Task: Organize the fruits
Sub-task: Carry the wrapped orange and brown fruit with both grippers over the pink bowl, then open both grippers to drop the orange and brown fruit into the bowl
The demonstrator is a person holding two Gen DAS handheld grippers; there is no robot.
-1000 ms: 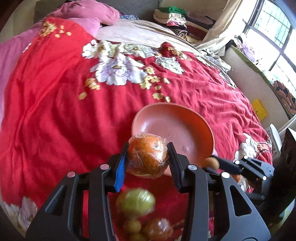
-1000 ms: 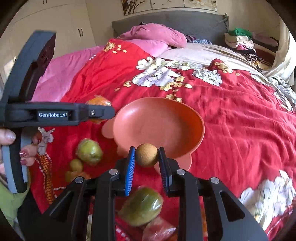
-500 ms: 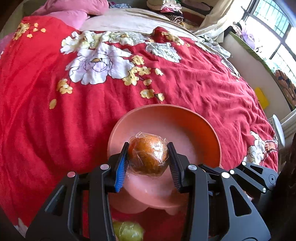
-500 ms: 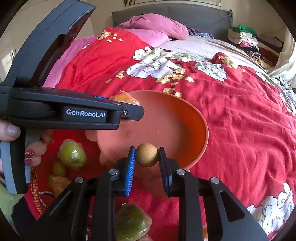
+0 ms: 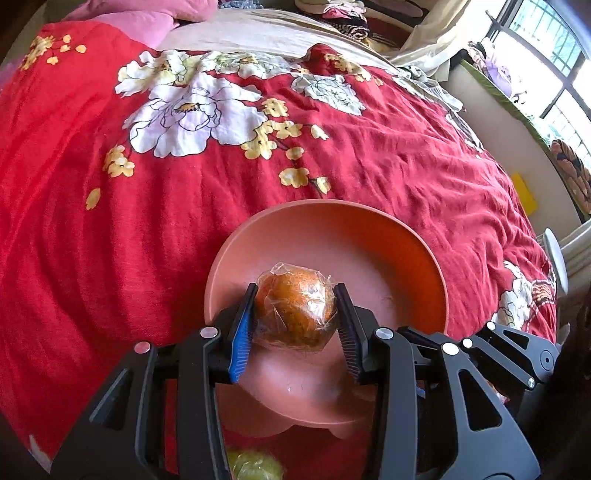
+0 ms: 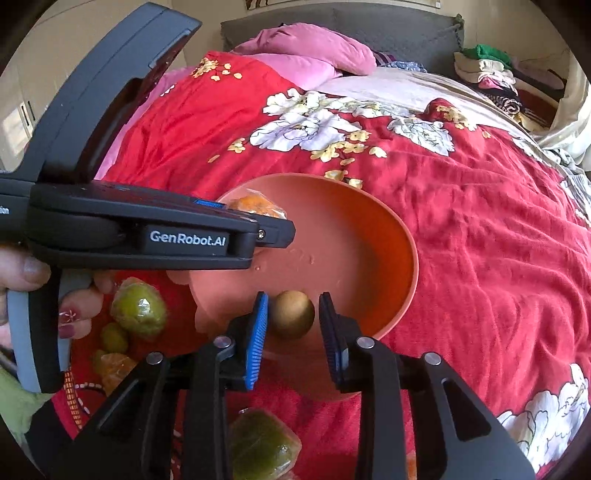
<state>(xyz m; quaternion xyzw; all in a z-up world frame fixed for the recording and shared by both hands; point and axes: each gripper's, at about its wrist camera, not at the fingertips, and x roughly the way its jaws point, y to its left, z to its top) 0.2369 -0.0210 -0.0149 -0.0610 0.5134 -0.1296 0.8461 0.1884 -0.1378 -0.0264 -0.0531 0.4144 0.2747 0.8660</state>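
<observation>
Nearest the right wrist camera, a green fruit in clear wrap (image 6: 264, 448) lies on the bed just below the right gripper (image 6: 293, 332). The jaws of that gripper are opening, their ribbed blue pads standing a little off a small round brown fruit (image 6: 291, 314) that sits between them at the near rim of the bowl (image 6: 400, 273). To the left, more fruit lies on the bedspread: a wrapped green fruit (image 6: 138, 312), two small green ones and an orange wrapped piece (image 6: 114, 369), close to the person's hand (image 6: 48, 295) with painted nails on the left gripper's handle.

From the left wrist camera, the left gripper (image 5: 295, 314) is clamped on a wrapped orange (image 5: 295, 308), its crinkled clear film shining, held over the inside of the bowl. In the right wrist view the black body of this gripper crosses in front of the bowl's left side and hides most of the orange.

The bowl is a smooth, shallow, salmon-orange dish with rounded lobes at its base. It rests on a rumpled red bedspread (image 5: 110, 229) printed with white and yellow flowers. Beyond lie pink pillows (image 6: 306, 48), a grey headboard (image 6: 399, 26) and folded clothes (image 6: 487, 70); a window (image 5: 554, 62) stands to the far right.
</observation>
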